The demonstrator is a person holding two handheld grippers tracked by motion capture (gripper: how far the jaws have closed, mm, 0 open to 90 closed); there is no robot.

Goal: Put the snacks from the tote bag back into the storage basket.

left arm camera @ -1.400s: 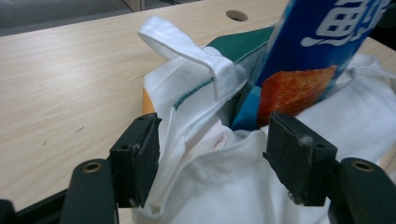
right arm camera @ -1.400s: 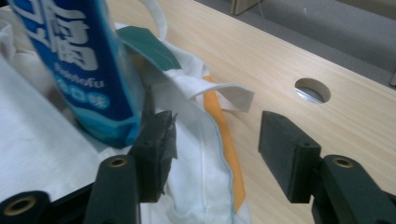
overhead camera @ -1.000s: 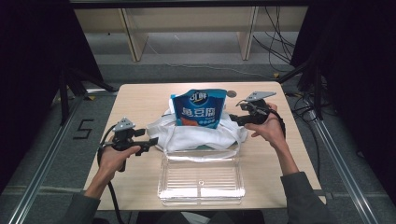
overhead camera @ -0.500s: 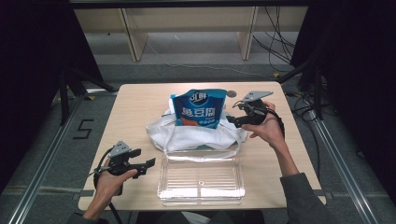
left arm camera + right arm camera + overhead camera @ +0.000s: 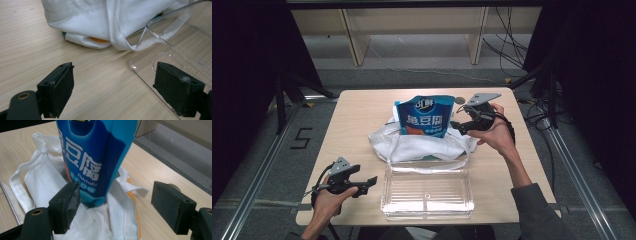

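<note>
Blue pouch (image 5: 423,117) stands upright on the white cloth bag (image 5: 422,145) mid-table, with the clear tray (image 5: 428,192) just in front of the bag, 1 bag strap draped over its far rim. Right gripper (image 5: 456,125) sits just right of the pouch, its 2 jaws just been opening and now wide apart, with the pouch's lower edge (image 5: 97,170) in the gap but untouched. Left gripper (image 5: 371,181) is low over the table by the tray's left edge (image 5: 142,77), jaws just been opening, now wide, holding nothing.
</note>
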